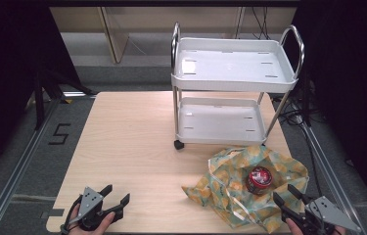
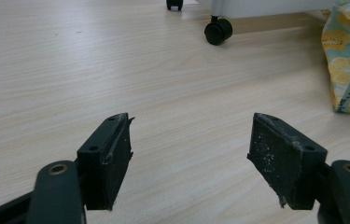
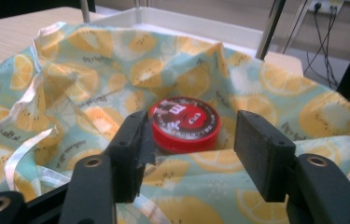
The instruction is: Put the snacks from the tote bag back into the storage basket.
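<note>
Red-lidded can [image 1: 260, 179] sits inside the open lemon-print bag [image 1: 230, 169], which lies crumpled near the right front corner of the tabletop [image 1: 132, 147], just in front of the white two-tier cart [image 1: 235, 73]. The can stands upright, its long axis vertical, the printed red lid [image 3: 185, 121] facing up and leaning slightly toward the front edge; in the high view its dark side wall shows below the lid.

The right hand-held gripper [image 1: 291, 198] hangs at the bag's front rim with its jaws spread wide, nothing between them, and in the right gripper view the can sits centred beyond the gap. The left hand-held gripper [image 1: 115, 196] rests by the left front corner, jaws also wide and empty, well apart from the bag.

This looks like the approach before a first grasp. The next move probably calls for pushing the right jaws forward and down over the bag's rim to straddle the can's sides, avoiding loose fabric.
</note>
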The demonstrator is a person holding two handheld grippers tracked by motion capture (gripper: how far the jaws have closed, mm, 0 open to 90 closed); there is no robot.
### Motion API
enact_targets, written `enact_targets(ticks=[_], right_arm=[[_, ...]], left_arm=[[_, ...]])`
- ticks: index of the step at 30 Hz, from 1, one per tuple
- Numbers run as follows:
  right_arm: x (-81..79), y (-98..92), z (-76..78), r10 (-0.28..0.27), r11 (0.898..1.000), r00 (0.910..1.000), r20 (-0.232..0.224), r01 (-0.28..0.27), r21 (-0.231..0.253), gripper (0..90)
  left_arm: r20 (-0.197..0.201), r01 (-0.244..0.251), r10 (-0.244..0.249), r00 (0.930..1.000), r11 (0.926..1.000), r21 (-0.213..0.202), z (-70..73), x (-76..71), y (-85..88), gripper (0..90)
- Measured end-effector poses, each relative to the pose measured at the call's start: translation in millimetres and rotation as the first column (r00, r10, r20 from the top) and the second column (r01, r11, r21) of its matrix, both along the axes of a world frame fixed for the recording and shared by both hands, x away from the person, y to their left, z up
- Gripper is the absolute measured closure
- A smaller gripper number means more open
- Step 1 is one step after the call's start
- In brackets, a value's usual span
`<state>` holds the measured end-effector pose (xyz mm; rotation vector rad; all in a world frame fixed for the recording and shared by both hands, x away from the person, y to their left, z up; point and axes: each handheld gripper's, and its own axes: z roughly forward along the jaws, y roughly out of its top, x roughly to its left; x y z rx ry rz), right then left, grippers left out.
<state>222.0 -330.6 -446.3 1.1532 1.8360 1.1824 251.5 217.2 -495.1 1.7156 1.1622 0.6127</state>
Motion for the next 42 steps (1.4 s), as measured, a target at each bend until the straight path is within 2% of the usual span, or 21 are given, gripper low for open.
enact_targets(ticks=[4, 11, 12, 14, 17, 18, 20, 21, 22, 24, 25, 27, 30, 31, 32, 35, 37, 38, 39, 40, 42], right_arm=[[1.7, 3.4, 0.2, -0.009, 1.000, 0.9982, -0.059, 0.010, 0.017, 45.9], [17.9, 13.1, 8.0, -0.007, 0.999, 0.9897, -0.143, 0.002, -0.034, 44.6], [21.1, 19.5, 14.0, -0.029, 1.000, 0.9787, -0.203, 0.026, -0.018, 44.6], [24.0, 20.6, 17.3, -0.027, 1.000, 0.9787, -0.203, 0.024, -0.018, 44.6], [35.2, 21.7, 27.7, -0.023, 0.998, 0.9702, -0.241, 0.010, -0.055, 44.3], [36.2, 24.7, 31.4, -0.042, 0.999, 0.9600, -0.277, 0.031, -0.043, 44.2], [42.3, 26.8, 36.6, -0.045, 0.999, 0.9589, -0.280, 0.036, -0.039, 43.4], [46.4, 27.7, 38.3, -0.047, 0.999, 0.9535, -0.298, 0.038, -0.036, 41.8], [55.1, 27.7, 40.6, -0.043, 0.999, 0.9301, -0.365, 0.034, -0.029, 38.6], [61.4, 24.9, 40.2, -0.027, 0.999, 0.9243, -0.381, 0.011, -0.044, 37.0], [63.5, 27.0, 41.4, -0.047, 0.999, 0.9025, -0.428, 0.036, -0.035, 36.1], [72.2, 25.9, 42.4, -0.032, 0.998, 0.9023, -0.430, 0.006, -0.063, 33.2], [84.2, 31.3, 42.7, -0.069, 0.997, 0.8672, -0.493, 0.043, -0.063, 29.0], [84.2, 31.3, 42.7, -0.069, 0.997, 0.8672, -0.493, 0.043, -0.063, 29.0], [89.2, 33.1, 40.2, -0.079, 0.996, 0.8560, -0.511, 0.049, -0.071, 25.6], [95.5, 35.5, 32.3, -0.090, 0.993, 0.8545, -0.512, 0.037, -0.113, 23.2], [96.6, 38.7, 30.1, -0.115, 0.992, 0.8375, -0.534, 0.068, -0.107, 21.3], [97.8, 38.7, 28.6, -0.113, 0.992, 0.8396, -0.531, 0.062, -0.113, 21.3], [99.6, 39.0, 23.1, -0.119, 0.990, 0.8564, -0.503, 0.065, -0.124, 21.3], [100.0, 40.0, 23.9, -0.119, 0.990, 0.8356, -0.536, 0.061, -0.126, 20.6], [101.7, 40.7, 20.3, -0.111, 0.991, 0.8357, -0.538, 0.052, -0.124, 18.6]], left_arm=[[-0.005, 0.005, -0.005, 1.0000, 1.0000, -0.008, -1.2, 0.6, 1.0, 29.0], [-0.015, -0.018, 0.017, 0.9997, 0.9998, -0.009, 0.3, -2.6, 3.1, 28.8], [-0.009, -0.015, 0.015, 0.9998, 0.9998, -0.015, 0.0, -2.2, 3.0, 28.8], [-0.012, -0.018, 0.018, 0.9998, 0.9998, -0.012, 0.5, -2.4, 3.0, 28.8], [-0.006, -0.012, 0.012, 0.9999, 0.9996, -0.025, -0.2, -1.1, 3.3, 28.8], [-0.008, -0.015, 0.014, 0.9999, 0.9997, -0.022, 0.1, -1.4, 3.7, 28.8], [-0.005, -0.018, 0.017, 0.9998, 0.9997, -0.018, 0.6, -1.6, 4.4, 28.8], [0.001, -0.015, 0.015, 0.9999, 0.9995, -0.026, 0.1, -1.2, 4.4, 28.8], [0.001, -0.016, 0.016, 0.9999, 0.9995, -0.027, 0.1, -1.4, 4.5, 28.8], [-0.001, -0.016, 0.016, 0.9999, 0.9994, -0.030, 0.1, -1.5, 4.4, 28.8], [0.000, -0.016, 0.016, 0.9999, 0.9995, -0.028, 0.0, -1.6, 4.2, 28.8], [-0.005, -0.021, 0.021, 0.9998, 0.9995, -0.024, 0.7, -2.2, 3.4, 28.8], [-0.006, -0.020, 0.020, 0.9998, 0.9997, -0.015, 0.8, -2.3, 3.5, 28.6], [-0.006, -0.020, 0.020, 0.9998, 0.9997, -0.015, 0.8, -2.3, 3.5, 28.7], [0.003, -0.013, 0.013, 0.9999, 0.9995, -0.029, 0.0, -1.9, 3.4, 28.7], [0.002, -0.018, 0.018, 0.9998, 0.9992, -0.034, 0.0, -2.1, 2.9, 28.6], [-0.006, -0.006, 0.006, 1.0000, 0.9999, -0.016, -0.2, -1.5, 4.7, 28.5], [-0.008, -0.013, 0.012, 0.9999, 0.9997, -0.022, -0.6, -1.4, 3.6, 28.5], [-0.008, -0.013, 0.012, 0.9999, 0.9997, -0.022, -0.6, -1.4, 3.6, 28.5], [-0.011, -0.022, 0.022, 0.9997, 0.9996, -0.018, -0.2, -2.0, 3.2, 28.5], [-0.009, -0.019, 0.019, 0.9998, 0.9996, -0.020, -0.2, -1.9, 3.1, 28.5]])
